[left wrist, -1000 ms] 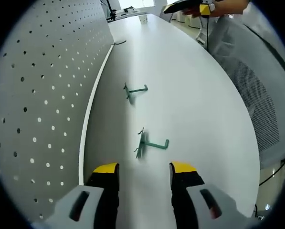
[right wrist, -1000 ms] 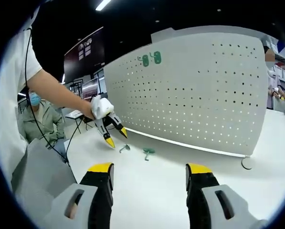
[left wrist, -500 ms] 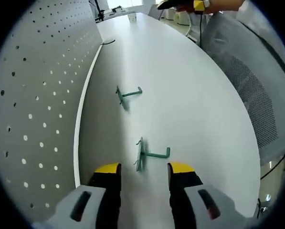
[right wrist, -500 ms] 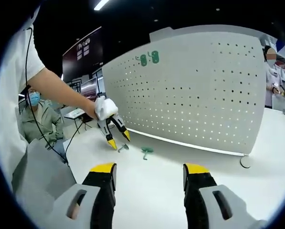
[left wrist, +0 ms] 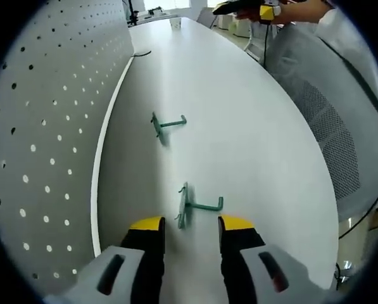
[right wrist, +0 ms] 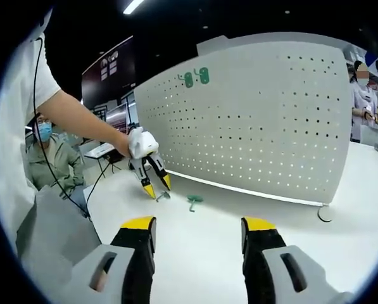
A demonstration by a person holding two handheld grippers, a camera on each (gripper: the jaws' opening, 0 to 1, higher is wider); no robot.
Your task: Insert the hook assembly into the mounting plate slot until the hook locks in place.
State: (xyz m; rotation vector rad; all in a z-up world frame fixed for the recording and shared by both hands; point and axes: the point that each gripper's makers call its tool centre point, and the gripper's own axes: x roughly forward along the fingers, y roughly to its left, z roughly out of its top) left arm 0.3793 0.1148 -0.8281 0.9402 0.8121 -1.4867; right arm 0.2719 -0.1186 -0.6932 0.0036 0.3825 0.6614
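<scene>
My left tool (left wrist: 187, 223) sat low over the white table (left wrist: 252, 126), jaws apart and empty, the near green hook (left wrist: 192, 206) lying just ahead between their tips. A second hook (left wrist: 164, 123) lay farther on, near the pegboard (left wrist: 43, 126). My right tool (right wrist: 198, 225) hovered wide and empty, facing the pegboard, two green pieces (right wrist: 195, 77) mounted up top.

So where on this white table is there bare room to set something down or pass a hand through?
The broad tabletop between the two green hooks and the mesh chair side is bare. It's tight along the pegboard foot, where the near hook lies just ahead of the left tongs and the far hook beyond.
</scene>
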